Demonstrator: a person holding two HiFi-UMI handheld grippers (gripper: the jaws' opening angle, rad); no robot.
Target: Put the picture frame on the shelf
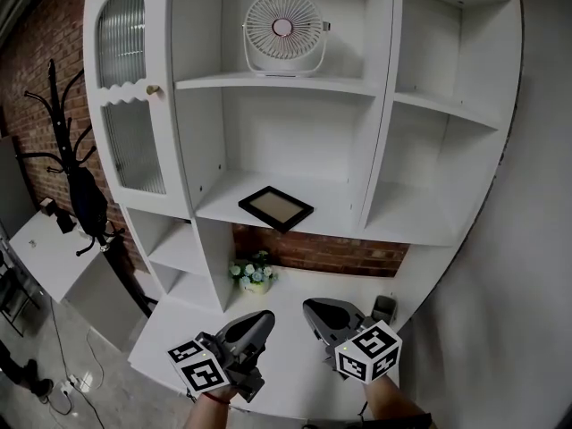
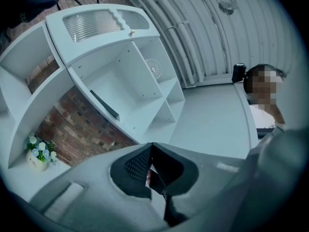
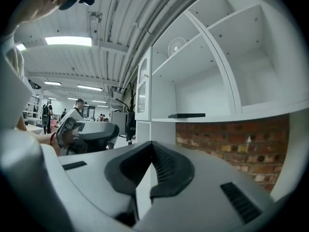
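A black picture frame (image 1: 275, 207) lies flat on the middle shelf of the white shelf unit (image 1: 295, 83). It also shows as a dark slab in the left gripper view (image 2: 105, 105) and edge-on in the right gripper view (image 3: 187, 115). Both grippers hang low over the white countertop, well below and apart from the frame. My left gripper (image 1: 264, 320) is shut with nothing between its jaws (image 2: 151, 145). My right gripper (image 1: 310, 309) is likewise shut and empty (image 3: 152, 144).
A small white fan (image 1: 283, 30) stands on the upper shelf. A flower pot (image 1: 253, 275) sits in the brick-backed niche under the frame's shelf. A glass-fronted cabinet door (image 1: 125, 88) is at the left, a black coat rack (image 1: 73, 172) beyond it. A small dark object (image 1: 384, 308) rests by the right gripper.
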